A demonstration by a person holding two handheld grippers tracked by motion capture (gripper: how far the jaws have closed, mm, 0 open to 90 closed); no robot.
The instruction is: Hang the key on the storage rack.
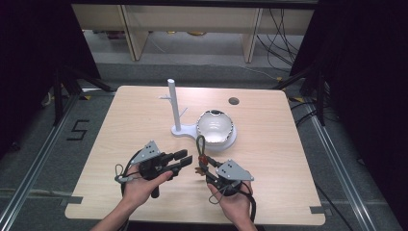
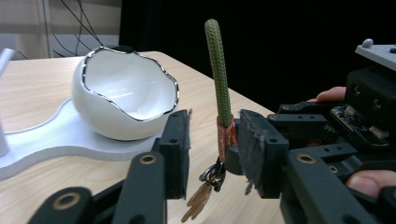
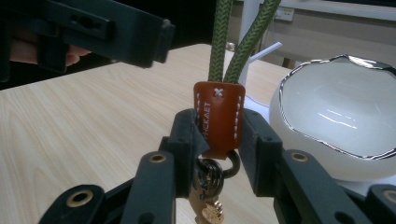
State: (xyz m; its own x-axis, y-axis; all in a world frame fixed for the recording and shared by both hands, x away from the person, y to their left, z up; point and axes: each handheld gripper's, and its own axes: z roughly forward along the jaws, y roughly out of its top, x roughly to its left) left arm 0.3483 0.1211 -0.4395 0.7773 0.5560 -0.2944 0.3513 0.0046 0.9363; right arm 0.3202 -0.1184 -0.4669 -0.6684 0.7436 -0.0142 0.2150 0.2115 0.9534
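My right fingers [image 3: 219, 140] clamp keychain tab [image 3: 219, 116], loop [image 2: 218, 70] upright. My left fingers [image 2: 212, 154] half-closed, nothing gripped; pinch loop above tab w/o twisting.

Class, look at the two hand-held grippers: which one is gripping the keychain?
The right gripper: its jaws clamp the brown leather tab of the keychain, green cord loop standing upright. The left gripper is beside it, jaws apart and pressing on nothing.
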